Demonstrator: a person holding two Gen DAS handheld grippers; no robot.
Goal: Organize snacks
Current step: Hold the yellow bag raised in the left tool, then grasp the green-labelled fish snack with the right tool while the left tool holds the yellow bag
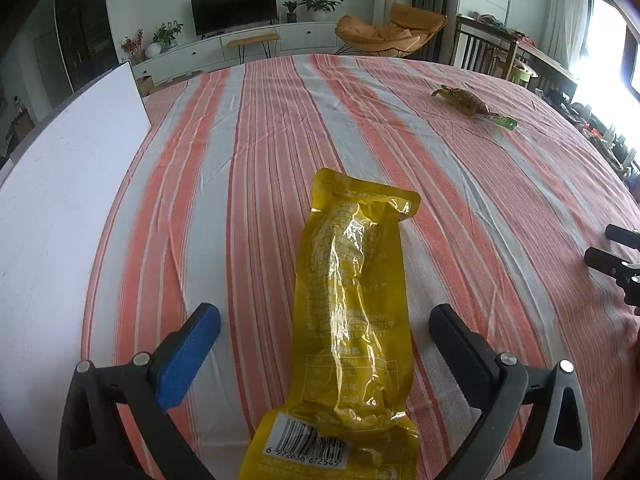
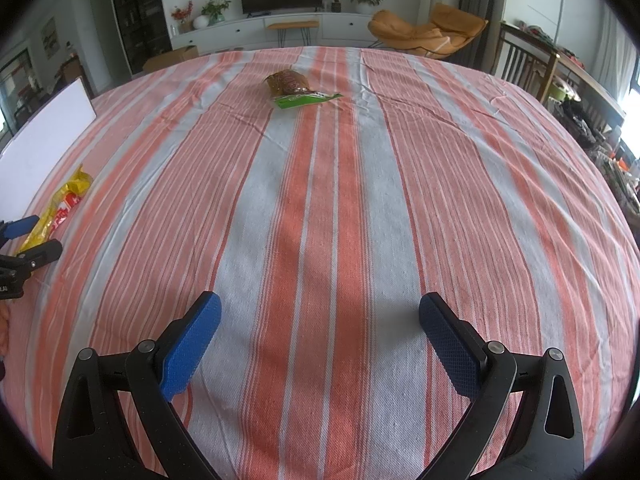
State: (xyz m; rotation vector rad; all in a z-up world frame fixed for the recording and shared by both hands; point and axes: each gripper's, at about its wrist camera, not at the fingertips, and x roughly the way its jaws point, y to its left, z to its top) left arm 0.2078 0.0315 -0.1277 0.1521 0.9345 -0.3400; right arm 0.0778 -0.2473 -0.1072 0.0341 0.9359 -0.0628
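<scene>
Left hand-held gripper [image 1: 325, 338] spread wide around yellow snack pack [image 1: 352, 312], untouched, right hand-held gripper [image 2: 320, 330] apart over striped cloth [image 2: 320, 200]

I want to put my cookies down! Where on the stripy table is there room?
Lots of bare striped cloth lies between the right gripper and the brown-and-green snack. The left side is fuller: the yellow packet lies between the open left gripper's fingers, beside the white board.

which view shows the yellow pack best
The left wrist view: the yellow pack fills the middle, lying on the striped cloth between the open left gripper, barcode readable. The right wrist view catches only a sliver at its left edge.
</scene>
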